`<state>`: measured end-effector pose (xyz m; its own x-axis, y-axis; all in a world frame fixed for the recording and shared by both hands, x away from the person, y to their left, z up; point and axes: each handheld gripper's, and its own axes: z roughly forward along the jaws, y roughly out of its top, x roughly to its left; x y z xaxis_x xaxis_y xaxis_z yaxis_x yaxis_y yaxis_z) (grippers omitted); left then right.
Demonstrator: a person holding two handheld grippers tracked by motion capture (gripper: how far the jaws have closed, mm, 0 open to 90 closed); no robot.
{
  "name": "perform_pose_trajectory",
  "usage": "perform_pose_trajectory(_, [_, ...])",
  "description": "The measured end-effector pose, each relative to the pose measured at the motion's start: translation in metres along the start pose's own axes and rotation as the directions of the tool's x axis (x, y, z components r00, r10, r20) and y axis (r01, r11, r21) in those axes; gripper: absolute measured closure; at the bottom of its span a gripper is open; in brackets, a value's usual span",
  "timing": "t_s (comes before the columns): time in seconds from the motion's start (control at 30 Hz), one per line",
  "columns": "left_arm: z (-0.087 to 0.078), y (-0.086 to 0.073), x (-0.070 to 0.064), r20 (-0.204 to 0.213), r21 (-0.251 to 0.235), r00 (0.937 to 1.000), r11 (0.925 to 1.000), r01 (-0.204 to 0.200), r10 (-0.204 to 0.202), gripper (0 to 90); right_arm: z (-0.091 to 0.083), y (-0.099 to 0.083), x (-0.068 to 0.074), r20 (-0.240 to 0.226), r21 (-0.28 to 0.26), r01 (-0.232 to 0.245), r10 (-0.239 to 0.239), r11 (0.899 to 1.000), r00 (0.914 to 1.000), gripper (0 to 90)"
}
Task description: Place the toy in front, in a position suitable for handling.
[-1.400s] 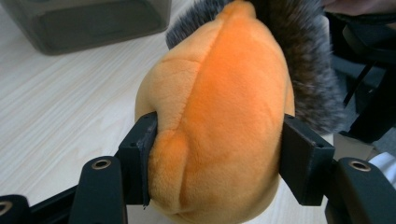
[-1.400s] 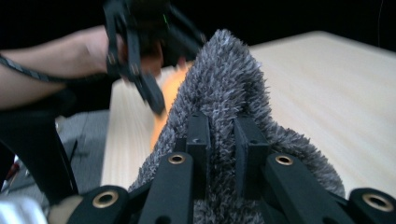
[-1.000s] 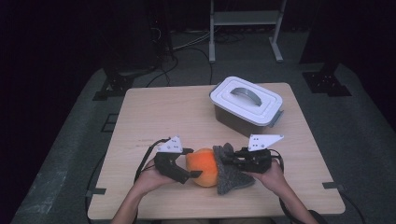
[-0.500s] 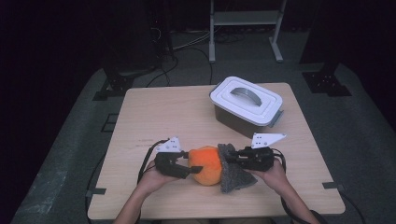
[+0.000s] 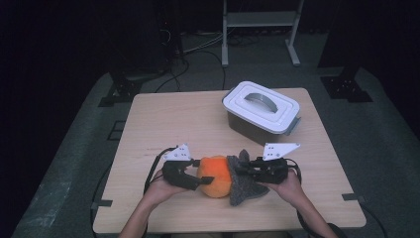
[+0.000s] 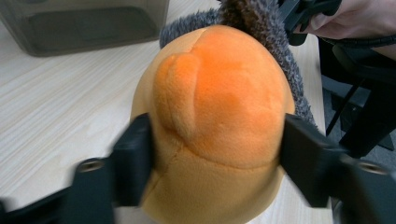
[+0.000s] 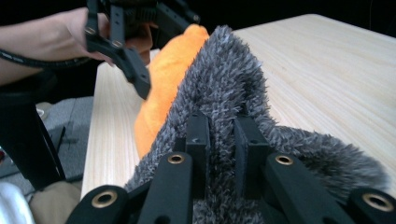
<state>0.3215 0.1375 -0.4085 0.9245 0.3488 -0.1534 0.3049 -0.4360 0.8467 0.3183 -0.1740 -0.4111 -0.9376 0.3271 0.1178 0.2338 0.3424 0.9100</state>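
Two grippers meet over one soft toy near the front edge of the wooden table [image 5: 163, 124]. The toy is a plush thing [image 5: 216, 176] with a round orange body and a shaggy grey part on its right side, and it lies on the tabletop between the person's hands. The left gripper [image 5: 195, 179] has its jaws spread wide around the orange body; in the left gripper view each black jaw presses against a flank of the orange plush [image 6: 219, 126], so it is clasped from both sides. The right gripper [image 5: 241, 171] comes in from the other side, and in the right gripper view its jaws stand nearly together with a fold of the grey fur [image 7: 224, 93] pinched between them. The left hand [image 5: 161, 187] and right hand [image 5: 289, 186] hold the tools low, close to the table. Farther back and to the right, well apart from the toy, stands a grey storage box with a white lid [image 5: 261, 105] and a handle on top, lid on.
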Motion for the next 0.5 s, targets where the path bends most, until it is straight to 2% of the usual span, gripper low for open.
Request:
perform_pose_trajectory(0.1, [0.006,0.001,0.001,-0.005,0.013,0.9998,0.9997,0.018,-0.018,11.2,-0.001,-0.001,0.0,0.002,0.005,0.006,-0.006,1.0,1.0,77.1])
perform_pose_trajectory(0.13, [0.01,0.0,0.002,0.008,0.025,0.9993,0.9991,0.035,-0.035,9.0,-0.001,-0.001,0.0,-0.003,0.006,0.005,-0.005,1.0,1.0,77.1])
perform_pose_trajectory(0.2, [0.012,0.0,0.002,0.007,0.025,0.9994,0.9991,0.035,-0.035,9.1,0.0,-0.001,0.001,-0.001,0.012,0.009,-0.009,1.0,1.0,77.0])
perform_pose_trajectory(0.27, [0.011,0.001,0.0,-0.002,0.025,0.9999,0.9996,0.015,-0.015,17.9,-0.001,0.001,0.002,0.014,0.02,0.016,-0.017,1.0,0.9998,77.1])
perform_pose_trajectory(0.37, [0.011,0.002,-0.003,-0.025,0.009,0.9993,0.9996,0.027,-0.027,29.6,-0.006,0.009,0.007,0.012,-0.021,0.035,-0.035,0.999,0.9993,77.3])
perform_pose_trajectory(0.43, [0.013,0.003,-0.004,-0.042,0.004,0.9984,0.9993,0.038,-0.038,31.1,-0.004,0.013,0.011,-0.004,-0.035,0.048,-0.048,0.998,0.9988,77.3])
perform_pose_trajectory(0.5, [0.013,0.004,-0.005,-0.056,0.007,0.9978,0.9994,0.035,-0.035,31.8,0.0,0.014,0.015,0.008,-0.009,0.077,-0.076,0.997,0.997,77.3])
